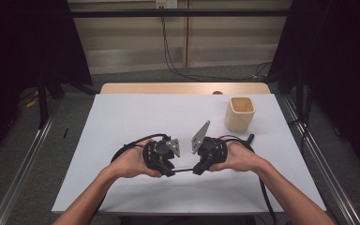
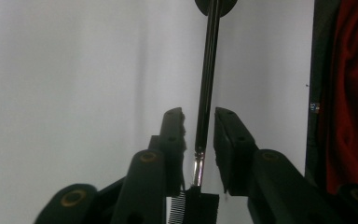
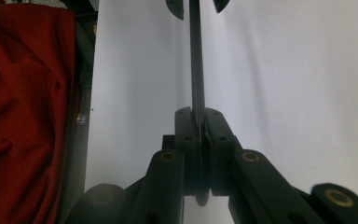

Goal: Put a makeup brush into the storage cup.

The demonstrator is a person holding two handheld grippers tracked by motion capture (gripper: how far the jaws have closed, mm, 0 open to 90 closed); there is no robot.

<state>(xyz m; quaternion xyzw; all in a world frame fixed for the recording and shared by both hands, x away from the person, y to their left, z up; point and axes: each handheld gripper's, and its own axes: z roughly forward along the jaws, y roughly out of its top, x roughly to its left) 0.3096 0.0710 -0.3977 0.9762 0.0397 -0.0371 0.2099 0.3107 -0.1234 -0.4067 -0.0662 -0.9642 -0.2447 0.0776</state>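
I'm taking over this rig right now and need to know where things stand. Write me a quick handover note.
Left tool: open, jaws on either side of the comb's thin handle, pads not pressing.
Right tool: shut on the handle's other end.
Things: comb spans between both tools; its teeth sit at the left tool's base. Beige cup stands on the table, far right.
Done: right tool has the grip.
Left: probably draw the left tool clear, then put the comb in the cup.

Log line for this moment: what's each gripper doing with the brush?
left gripper: open, jaws astride thin brush | right gripper: shut on thin brush | brush spans both grippers above table | cup: upright, apart
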